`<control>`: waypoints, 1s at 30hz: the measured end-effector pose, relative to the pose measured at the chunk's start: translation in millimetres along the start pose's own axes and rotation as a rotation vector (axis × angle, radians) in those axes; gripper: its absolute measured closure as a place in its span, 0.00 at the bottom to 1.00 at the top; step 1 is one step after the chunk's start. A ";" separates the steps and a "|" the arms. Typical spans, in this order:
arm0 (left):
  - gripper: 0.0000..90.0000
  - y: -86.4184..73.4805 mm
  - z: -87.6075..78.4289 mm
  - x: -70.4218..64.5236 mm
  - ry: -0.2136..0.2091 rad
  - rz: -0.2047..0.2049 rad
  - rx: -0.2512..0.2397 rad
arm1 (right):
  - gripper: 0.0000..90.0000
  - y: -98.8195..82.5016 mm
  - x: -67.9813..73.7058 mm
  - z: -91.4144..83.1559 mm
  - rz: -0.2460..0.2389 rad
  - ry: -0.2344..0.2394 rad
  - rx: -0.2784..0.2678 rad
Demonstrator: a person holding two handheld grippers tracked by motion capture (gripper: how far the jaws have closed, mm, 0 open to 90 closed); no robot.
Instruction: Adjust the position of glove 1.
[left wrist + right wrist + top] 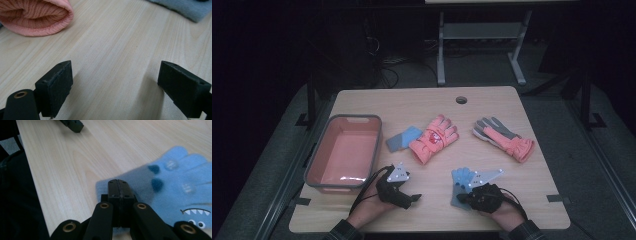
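Counter (pixel 422 100) is seen carrying a pink bin (pixel 343 150) far left, blue glove (pixel 175 187) lying flat near the front edge, right tongs (pixel 120 186) clamped together over its cuff edge, left tongs (pixel 115 85) held wide apart, nothing gripped.

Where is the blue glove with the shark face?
In the high view the blue glove lies near the table's front edge, right of centre, pinched at its cuff by the right hand-held gripper.

A pale wooden tabletop (pixel 492 100) on grey carpet (pixel 562 125); beyond its far edge, a white-legged table (pixel 441 55) in darkness.
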State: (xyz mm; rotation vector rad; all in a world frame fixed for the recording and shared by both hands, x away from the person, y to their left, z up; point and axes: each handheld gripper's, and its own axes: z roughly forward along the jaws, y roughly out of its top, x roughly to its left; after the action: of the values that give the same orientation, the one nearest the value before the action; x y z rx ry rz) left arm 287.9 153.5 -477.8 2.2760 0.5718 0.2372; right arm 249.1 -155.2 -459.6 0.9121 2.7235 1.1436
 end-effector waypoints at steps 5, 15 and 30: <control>0.13 0.0 0.0 0.0 0.000 0.000 0.000 | 1.00 0.8 0.6 -6.8 -0.010 -0.014 -0.016; 0.13 0.0 0.0 0.1 0.000 -0.001 0.000 | 1.00 -8.5 -23.7 -24.4 0.033 -0.129 -0.014; 0.14 -0.1 0.0 -0.4 0.001 -0.005 0.000 | 0.99 -12.6 -40.1 -22.1 0.044 -0.160 0.006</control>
State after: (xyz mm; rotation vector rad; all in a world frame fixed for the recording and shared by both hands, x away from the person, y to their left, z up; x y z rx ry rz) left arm 287.6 153.4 -477.8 2.2743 0.5776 0.2355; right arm 270.0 -197.9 -459.0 1.0225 2.5930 1.0214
